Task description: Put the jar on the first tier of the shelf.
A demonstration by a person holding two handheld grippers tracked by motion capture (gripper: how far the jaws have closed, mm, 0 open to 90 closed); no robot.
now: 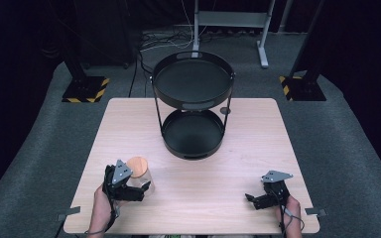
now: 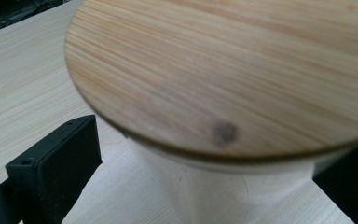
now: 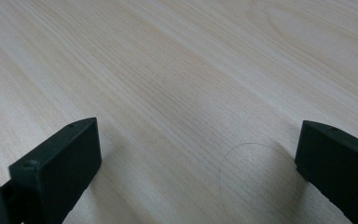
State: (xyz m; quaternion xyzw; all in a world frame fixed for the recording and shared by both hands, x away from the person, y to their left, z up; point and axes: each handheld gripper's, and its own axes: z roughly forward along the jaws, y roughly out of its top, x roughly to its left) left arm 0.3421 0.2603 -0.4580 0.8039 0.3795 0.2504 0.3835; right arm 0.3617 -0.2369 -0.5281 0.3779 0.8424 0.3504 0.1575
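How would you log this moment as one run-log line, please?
left gripper: open around wooden-lidded jar | right gripper: open, idle over table | two-tier tray: empty

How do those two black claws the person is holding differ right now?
The left gripper has a clear jar with a wooden lid standing between its spread jaws; the right gripper has bare table between its jaws. The left gripper sits by the table's near-left edge, the right gripper near-right. Both are black, hand-held and open.
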